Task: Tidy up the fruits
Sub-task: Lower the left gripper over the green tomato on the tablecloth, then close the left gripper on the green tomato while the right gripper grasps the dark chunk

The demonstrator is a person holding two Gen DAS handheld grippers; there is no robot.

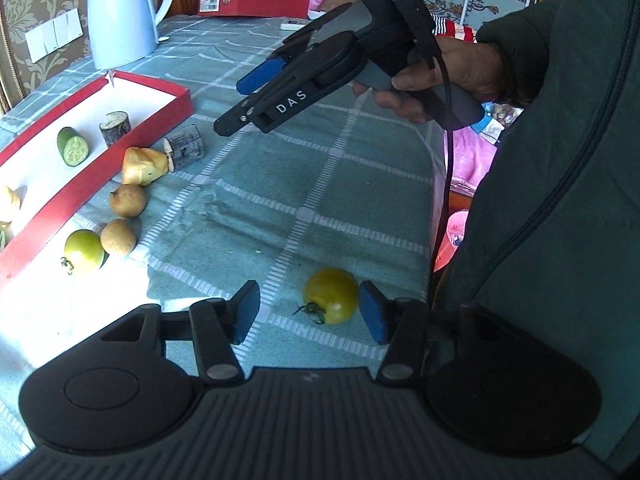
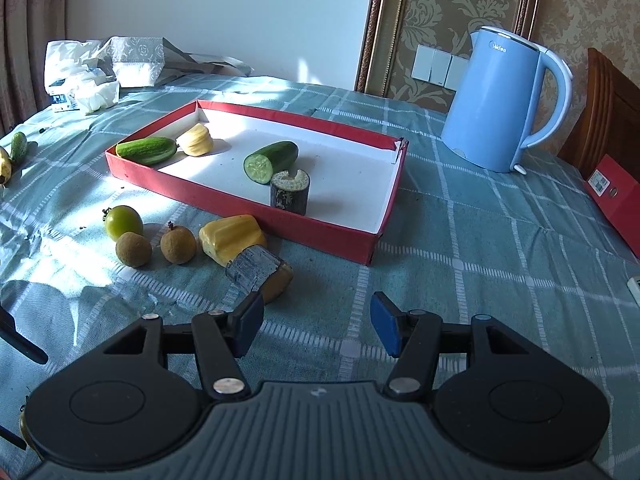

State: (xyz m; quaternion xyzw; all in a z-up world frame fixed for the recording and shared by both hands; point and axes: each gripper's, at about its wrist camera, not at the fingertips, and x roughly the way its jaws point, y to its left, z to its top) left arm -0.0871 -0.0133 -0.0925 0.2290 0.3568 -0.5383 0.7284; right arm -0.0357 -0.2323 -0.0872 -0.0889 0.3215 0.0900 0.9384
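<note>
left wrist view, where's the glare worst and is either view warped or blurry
Left wrist view: sunlight blows out the red tray's white floor and the tablecloth at lower left; fisheye bends the tray's edges. Right wrist view: softer sun patches, a hard shadow beside the cut cucumber; the kettle leans from distortion. Both look sharp.

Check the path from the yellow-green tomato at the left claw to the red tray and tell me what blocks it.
The yellow-green tomato lies on the cloth between the open left claw's fingers, untouched. Toward the red tray, a row lies along its near wall: green tomato, two brown fruits, yellow piece. Lift over them.
</note>
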